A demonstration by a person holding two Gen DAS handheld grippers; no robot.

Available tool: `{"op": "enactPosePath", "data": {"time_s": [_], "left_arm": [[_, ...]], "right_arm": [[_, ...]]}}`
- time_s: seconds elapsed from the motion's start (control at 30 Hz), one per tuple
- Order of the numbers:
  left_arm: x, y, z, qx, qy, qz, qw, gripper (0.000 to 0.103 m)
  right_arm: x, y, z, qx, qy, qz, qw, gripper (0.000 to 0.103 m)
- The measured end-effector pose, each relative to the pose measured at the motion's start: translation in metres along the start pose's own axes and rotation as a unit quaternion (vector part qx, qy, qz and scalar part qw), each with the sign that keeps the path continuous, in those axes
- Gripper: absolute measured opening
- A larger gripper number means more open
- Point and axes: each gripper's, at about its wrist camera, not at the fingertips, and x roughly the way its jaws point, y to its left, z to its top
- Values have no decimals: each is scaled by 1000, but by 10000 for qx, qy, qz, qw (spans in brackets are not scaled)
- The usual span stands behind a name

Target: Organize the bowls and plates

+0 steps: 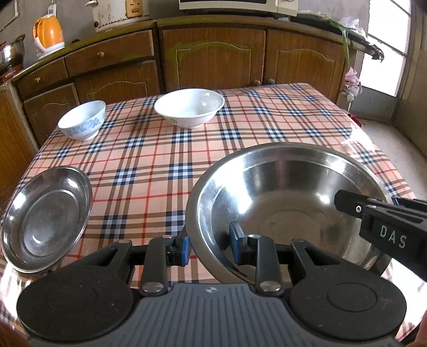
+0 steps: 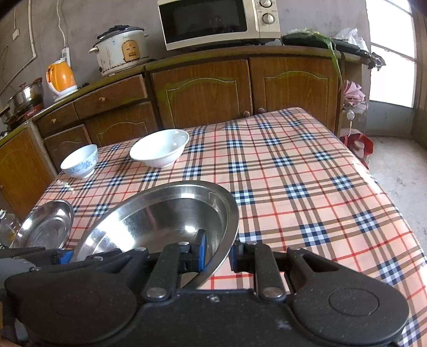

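A large steel bowl (image 1: 280, 186) fills the near right of the plaid table, and both grippers hold it. My left gripper (image 1: 210, 244) is shut on its near left rim, one blue pad inside and one outside. My right gripper (image 2: 218, 252) is shut on the opposite rim of the steel bowl (image 2: 160, 213), which looks tilted in the right wrist view. A flat steel plate (image 1: 45, 219) lies at the near left edge. Farther back stand a plain white bowl (image 1: 189, 106) and a smaller blue-patterned bowl (image 1: 81, 120), both upright and empty.
The table wears a plaid cloth (image 1: 149, 165). Wooden cabinets (image 1: 213, 58) run behind it, carrying an orange kettle (image 1: 48, 33), a rice cooker (image 2: 121, 50) and a microwave (image 2: 216, 22). Past the right table edge (image 2: 379, 181) is bare floor.
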Motion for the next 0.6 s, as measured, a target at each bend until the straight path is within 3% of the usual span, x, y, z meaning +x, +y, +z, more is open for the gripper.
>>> {"op": "enactPosePath", "data": {"time_s": [0.6], "left_arm": [[28,-2,-3,113,285,63,9995,29]], "right_arm": [[34,-6,-13,124,261,-11,9996,23]]}}
